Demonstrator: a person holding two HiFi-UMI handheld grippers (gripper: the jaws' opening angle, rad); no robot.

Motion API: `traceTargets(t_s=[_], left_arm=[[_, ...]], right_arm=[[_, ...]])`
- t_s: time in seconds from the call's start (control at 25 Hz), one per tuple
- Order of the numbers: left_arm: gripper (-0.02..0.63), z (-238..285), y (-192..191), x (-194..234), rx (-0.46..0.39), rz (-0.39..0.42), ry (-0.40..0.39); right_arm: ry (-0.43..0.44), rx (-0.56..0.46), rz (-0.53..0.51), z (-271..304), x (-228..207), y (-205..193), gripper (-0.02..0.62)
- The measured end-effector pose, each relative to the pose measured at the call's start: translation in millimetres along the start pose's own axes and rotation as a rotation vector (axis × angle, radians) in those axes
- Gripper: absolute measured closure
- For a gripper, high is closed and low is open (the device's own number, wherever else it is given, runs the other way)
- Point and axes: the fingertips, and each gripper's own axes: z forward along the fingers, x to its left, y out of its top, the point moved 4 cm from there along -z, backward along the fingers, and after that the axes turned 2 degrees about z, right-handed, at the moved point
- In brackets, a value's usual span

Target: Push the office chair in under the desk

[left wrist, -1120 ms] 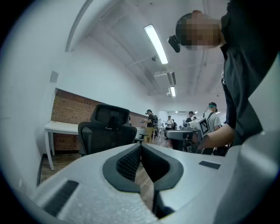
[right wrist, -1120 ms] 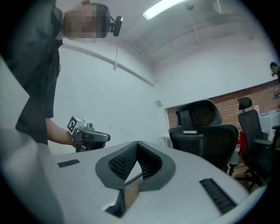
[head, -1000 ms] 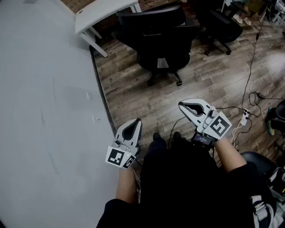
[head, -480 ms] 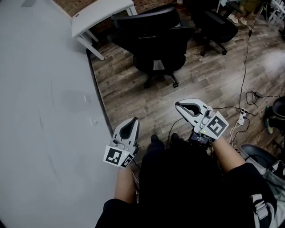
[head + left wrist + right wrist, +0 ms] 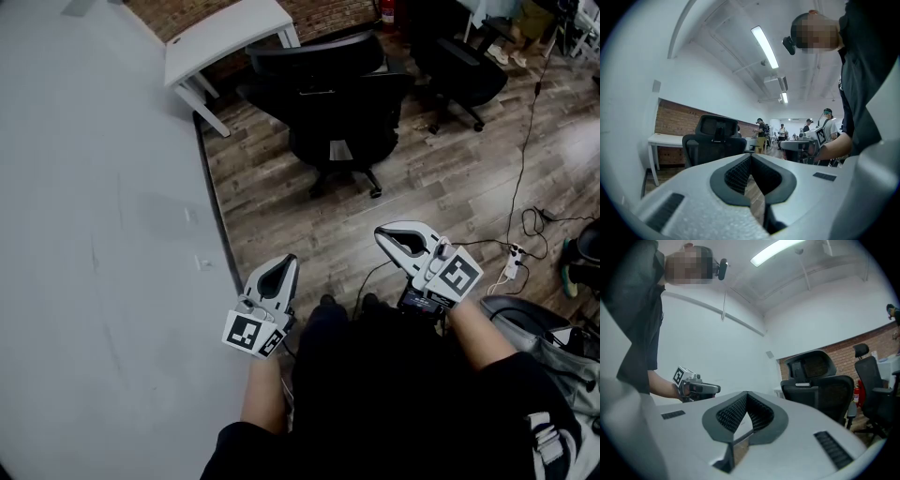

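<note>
Left gripper (image 5: 281, 269) and right gripper (image 5: 387, 234) are closed, empty, well apart from the office chair (image 5: 337, 103) beside the white desk (image 5: 234, 23); an off-centre shove could swivel it past the opening.

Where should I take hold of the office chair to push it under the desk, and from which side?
Probably the upper edge of the backrest, coming from behind. The office chair turns its back to you, so that edge is the nearest firm part, and a push there should roll it forward.
</note>
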Motion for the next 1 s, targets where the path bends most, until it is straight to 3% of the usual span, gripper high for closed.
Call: traceTargets(t_s=[0.32,0.52,1.0], left_arm=[[0.591,6.0,-3.5,5.6,0.012,-0.015,-0.003],[0.591,21.1,0.1,25.0,0.008,-0.015,-0.028],[0.591,72.8,6.8,117.6,-0.012,-0.021,-0.103]], right_arm=[[0.002,-0.03,-0.006,16.2,-10.4,5.5,0.589],[-0.033,0.012,-0.019,24.6,-24.0,6.4,0.589],[-0.173,0.015,-0.04,64.1,-81.9,21.0,0.589]])
